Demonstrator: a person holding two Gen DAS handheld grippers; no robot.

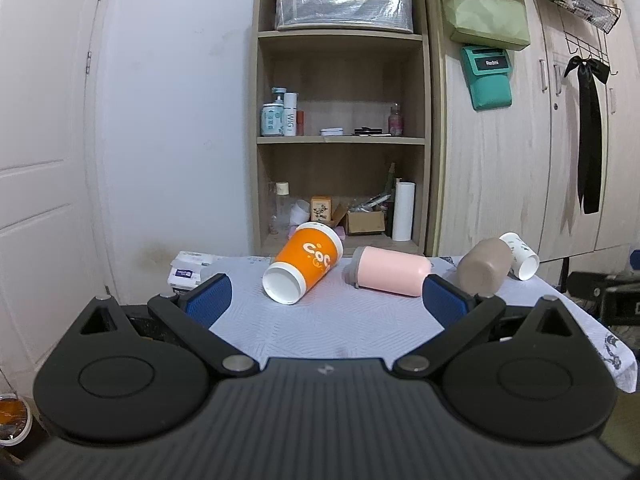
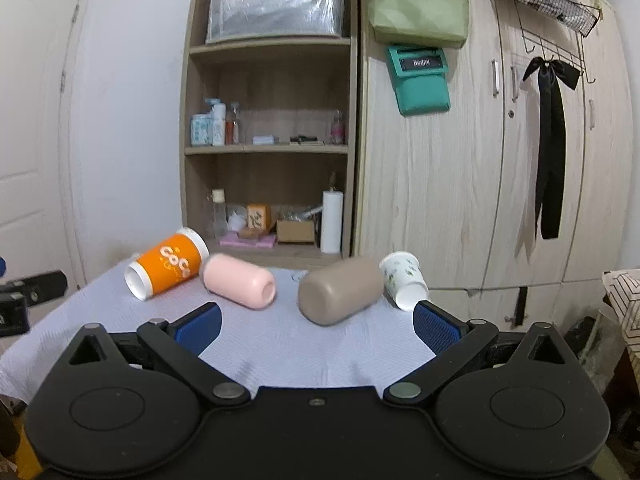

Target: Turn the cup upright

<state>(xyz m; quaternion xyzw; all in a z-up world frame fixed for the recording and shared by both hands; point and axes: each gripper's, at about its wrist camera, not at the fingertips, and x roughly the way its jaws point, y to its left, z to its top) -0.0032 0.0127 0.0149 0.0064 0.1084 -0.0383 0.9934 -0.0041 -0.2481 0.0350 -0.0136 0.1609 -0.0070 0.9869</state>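
4 cups lie on their sides in a row on the white tablecloth (image 2: pixel 280 344): orange cup (image 2: pixel 166 266), pink cup (image 2: pixel 240 282), taupe cup (image 2: pixel 340 290), small white floral cup (image 2: pixel 404 278). None upright yet.

My right claw (image 2: pixel 316 322) is spread wide apart, holding nothing, near the taupe cup w/o touching it. My left claw (image 1: pixel 326 298) is likewise wide apart & empty, facing the orange cup (image 1: pixel 304 268) & pink cup (image 1: pixel 390 276).

Risks, imo:
- They're round & lying down, so a nudge from 1 pad before the other closes could roll a cup, maybe off the far edge.
- Taupe & floral cups look touching or nearly so; grabbing 1 may knock the other.
- Paper cups could crush if I squeeze hard.
- Cloth may drag & shift all 4.
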